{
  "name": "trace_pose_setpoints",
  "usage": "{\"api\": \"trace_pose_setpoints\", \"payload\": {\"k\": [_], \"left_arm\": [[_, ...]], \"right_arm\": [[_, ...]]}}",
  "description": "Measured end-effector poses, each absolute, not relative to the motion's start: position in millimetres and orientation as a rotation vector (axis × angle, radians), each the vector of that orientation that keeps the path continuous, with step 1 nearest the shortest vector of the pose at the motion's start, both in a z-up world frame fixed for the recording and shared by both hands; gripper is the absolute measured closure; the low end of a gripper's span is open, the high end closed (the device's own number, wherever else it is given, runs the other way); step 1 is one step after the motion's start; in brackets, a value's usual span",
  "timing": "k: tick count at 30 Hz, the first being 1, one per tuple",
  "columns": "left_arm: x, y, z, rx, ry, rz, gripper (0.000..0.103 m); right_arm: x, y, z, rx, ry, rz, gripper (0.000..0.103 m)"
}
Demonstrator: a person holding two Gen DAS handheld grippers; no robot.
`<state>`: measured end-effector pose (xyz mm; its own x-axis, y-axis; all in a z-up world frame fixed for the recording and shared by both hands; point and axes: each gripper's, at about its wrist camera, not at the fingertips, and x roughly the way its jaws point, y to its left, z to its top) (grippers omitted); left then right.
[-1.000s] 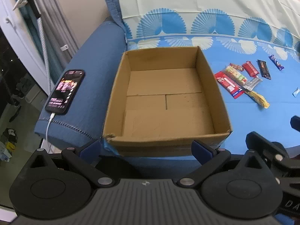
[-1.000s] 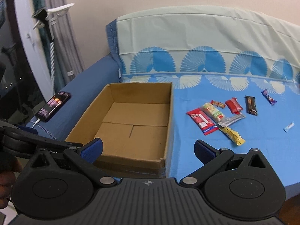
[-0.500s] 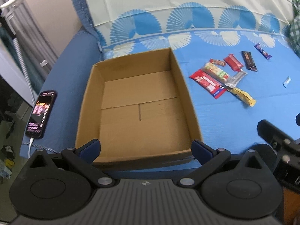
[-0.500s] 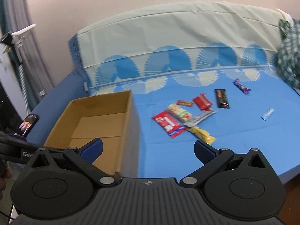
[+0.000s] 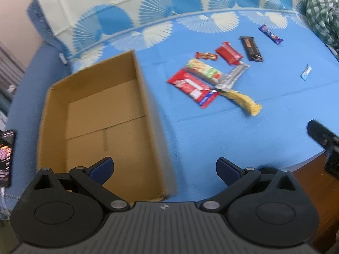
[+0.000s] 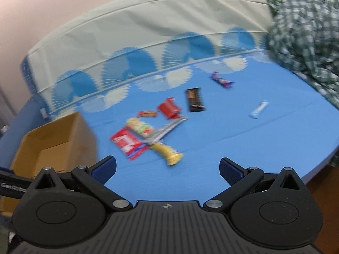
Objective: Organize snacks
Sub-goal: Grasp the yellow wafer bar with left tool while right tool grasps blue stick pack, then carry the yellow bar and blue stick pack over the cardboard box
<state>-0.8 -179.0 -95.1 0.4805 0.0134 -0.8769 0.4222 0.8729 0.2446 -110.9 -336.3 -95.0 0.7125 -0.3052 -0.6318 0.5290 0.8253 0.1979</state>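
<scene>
An empty open cardboard box [image 5: 101, 114] sits on the blue sheet at the left; it also shows in the right wrist view [image 6: 50, 139]. Several snack packets lie in a loose cluster to its right: a big red packet [image 5: 192, 87] [image 6: 127, 142], a yellow one [image 5: 243, 101] [image 6: 169, 154], a silver one [image 5: 233, 76], a dark bar [image 5: 251, 48] [image 6: 195, 99], a small light blue stick [image 5: 306, 72] [image 6: 258, 110]. My left gripper [image 5: 165, 169] is open and empty near the box's front right corner. My right gripper [image 6: 167, 169] is open and empty, short of the snacks.
A phone [image 5: 6, 158] lies on the blue armrest at far left. A green checked cloth [image 6: 307, 42] is heaped at the right. The covered backrest [image 6: 148, 21] rises behind. The sheet's front edge drops off at right [image 5: 307, 158].
Both views have swung to the right. The box has slid toward the left of each frame and the snack cluster now sits nearer the centre. Both grippers stay open.
</scene>
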Motion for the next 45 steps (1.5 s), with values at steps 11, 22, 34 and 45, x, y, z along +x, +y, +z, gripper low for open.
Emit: {"api": "trace_pose_setpoints", "payload": {"k": [11, 22, 34, 45], "left_arm": [[85.5, -303.5, -182.3, 0.209, 1.317, -0.342, 0.0], [157.0, -369.1, -280.6, 0.204, 1.417, -0.265, 0.0], [152.6, -369.4, -279.2, 0.252, 1.367, -0.274, 0.087], [98.0, -305.9, -194.9, 0.164, 1.229, -0.442, 0.09]], "right_arm": [[-97.9, -507.4, -159.2, 0.502, 0.638, -0.766, 0.0], [15.5, -661.5, -248.6, 0.504, 0.705, -0.83, 0.0], [31.3, -659.7, -278.0, 0.318, 0.702, -0.837, 0.054], [-20.3, -596.5, -226.4, 0.372, 0.645, -0.698, 0.091]]}}
